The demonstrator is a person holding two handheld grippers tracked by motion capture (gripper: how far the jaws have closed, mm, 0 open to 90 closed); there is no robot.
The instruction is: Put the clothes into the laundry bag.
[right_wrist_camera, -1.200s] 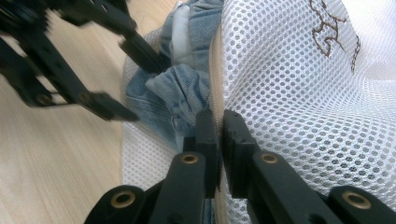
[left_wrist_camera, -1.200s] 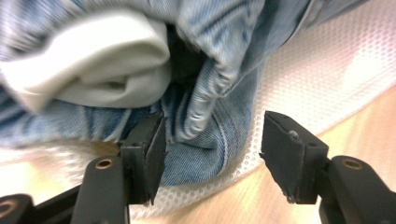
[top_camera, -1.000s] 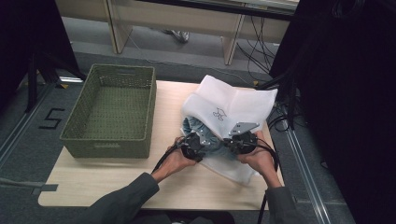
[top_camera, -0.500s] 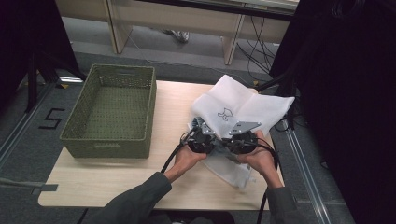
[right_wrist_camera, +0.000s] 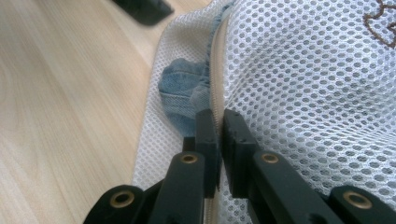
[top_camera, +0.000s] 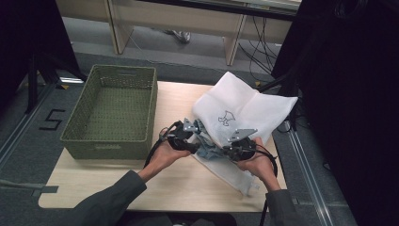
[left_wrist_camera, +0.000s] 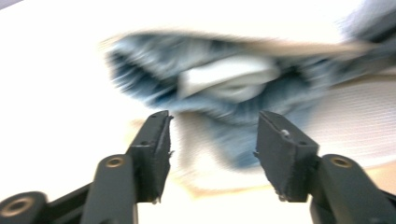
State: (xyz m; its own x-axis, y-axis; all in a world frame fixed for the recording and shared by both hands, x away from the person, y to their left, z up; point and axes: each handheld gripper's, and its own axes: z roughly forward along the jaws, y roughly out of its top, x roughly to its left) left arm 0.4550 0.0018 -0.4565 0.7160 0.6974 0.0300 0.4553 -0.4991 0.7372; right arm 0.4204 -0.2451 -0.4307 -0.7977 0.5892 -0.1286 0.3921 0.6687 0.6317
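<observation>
Mesh laundry bag (top_camera: 244, 110), white w/ a small dark animal print, lies on the right half of the wooden surface (top_camera: 117, 181), its far part puffed up & its near end trailing toward the front edge. Denim garment (top_camera: 207, 149) sits at the bag's opening, between the two grippers, part in & part out as far as the high view lets me judge.

Right gripper (right_wrist_camera: 218, 122): jaws closed on the bag's zip edge (right_wrist_camera: 215, 70). The right gripper view has the cream zip tape running straight into the pinch, w/ mesh on both sides & a fold of blue denim (right_wrist_camera: 180, 88) just beside it under the netting. Prob. held there to keep the mouth of the bag taut & lifted so the cloth can pass thru it.

Left gripper (left_wrist_camera: 212, 140): jaws apart, nothing between them. It points at the bunched denim (left_wrist_camera: 224, 93) w/ a pale label or patch on it; the left gripper view is motion-blurred, so can't tell if a tip touches the cloth. Reads as lining up for a grab on the garment, either to push it deeper or draw it out; direction not clear from this.

Green woven basket (top_camera: 113, 108) stands on the left of the surface, well apart from the bag, nothing visible inside. Both hands (top_camera: 162, 157) sit close together at the near side of the bag, so one can anchor while the other works
</observation>
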